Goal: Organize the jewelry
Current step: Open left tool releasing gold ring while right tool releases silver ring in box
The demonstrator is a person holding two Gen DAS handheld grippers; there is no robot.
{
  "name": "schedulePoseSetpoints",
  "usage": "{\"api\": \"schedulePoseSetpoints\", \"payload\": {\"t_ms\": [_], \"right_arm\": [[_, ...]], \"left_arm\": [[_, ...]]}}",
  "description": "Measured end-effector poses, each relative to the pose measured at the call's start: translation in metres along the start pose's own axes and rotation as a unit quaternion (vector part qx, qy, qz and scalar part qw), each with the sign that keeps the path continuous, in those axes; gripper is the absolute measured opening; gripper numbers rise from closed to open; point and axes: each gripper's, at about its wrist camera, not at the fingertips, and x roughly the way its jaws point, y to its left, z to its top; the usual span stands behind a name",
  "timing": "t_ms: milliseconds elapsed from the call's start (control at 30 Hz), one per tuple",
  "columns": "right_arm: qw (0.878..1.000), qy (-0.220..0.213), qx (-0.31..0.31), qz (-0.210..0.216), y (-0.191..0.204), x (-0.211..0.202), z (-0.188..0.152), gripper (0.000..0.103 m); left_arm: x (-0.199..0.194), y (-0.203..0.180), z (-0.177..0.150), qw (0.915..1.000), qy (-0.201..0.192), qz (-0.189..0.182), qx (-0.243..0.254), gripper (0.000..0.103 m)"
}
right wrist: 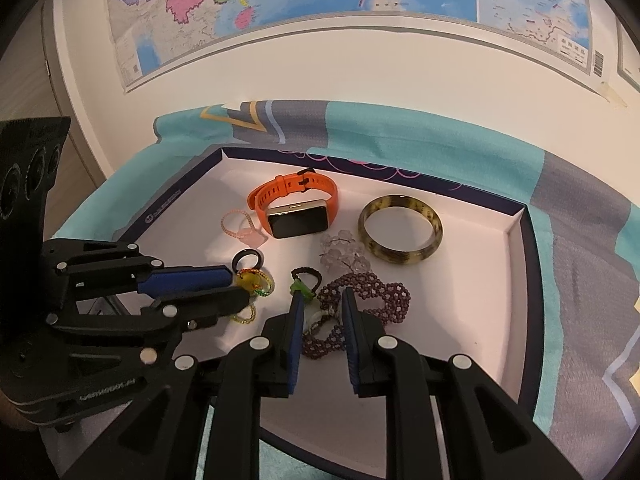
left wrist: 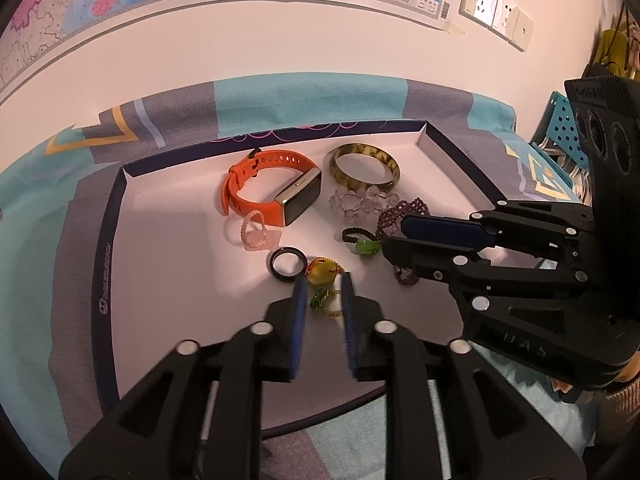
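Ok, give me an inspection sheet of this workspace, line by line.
Surface: white tray with a dark rim, on a patterned cloth.
Job's things: orange watch, mottled bangle, clear bead bracelet, pink coil ring, black ring, green charm cord, yellow pendant chain, purple bead bracelet, all in the tray.
Clutter: nothing seen.
Grippers: left claw slightly open around the yellow pendant chain; right claw appears closed on the purple bead bracelet.
Cables: nothing seen.
Surroundings: wall map, wall sockets, blue perforated basket.
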Motion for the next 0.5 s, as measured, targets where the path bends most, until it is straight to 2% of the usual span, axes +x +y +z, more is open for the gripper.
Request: {"api": "schedulePoseSetpoints", "payload": {"t_ms": [67,167,233,300,367,400,467,500], "right_arm": [[1.0,-0.002,0.001,0.0,0.0,-0.003,-0.001,0.018],[1.0,-0.008,0.002,0.003,0.0,-0.01,-0.002,0.02],[1.0,-0.016,0.002,0.002,0.001,-0.017,-0.004,0.026],[1.0,-0.023,0.004,0.003,0.002,-0.026,-0.008,0.03],[1.0,-0.03,0.005,0.001,0.003,-0.034,-0.011,0.04],[0.999,-0.036,0.003,-0.002,0.005,-0.041,-0.015,0.044],[0.999,-0.041,0.0,-0.005,0.007,-0.049,-0.019,0.046],[0.999,-0.045,-0.001,-0.007,0.01,-0.055,-0.023,0.053]], "left_arm": [[-0.004,-0.001,-0.001,1.0,-0.006,0.003,0.003,0.031],[-0.013,0.0,-0.003,0.9999,-0.015,0.002,0.002,0.037],[-0.021,0.002,-0.004,0.9997,-0.023,0.005,-0.001,0.042],[-0.03,0.002,-0.007,0.9994,-0.032,0.012,-0.001,0.052],[-0.041,0.002,-0.01,0.9986,-0.048,0.024,0.003,0.065],[-0.047,0.002,-0.013,0.9982,-0.053,0.027,0.004,0.068],[-0.055,0.002,-0.019,0.9978,-0.06,0.03,-0.001,0.084],[-0.061,0.002,-0.024,0.9971,-0.067,0.036,-0.002,0.087]]}}
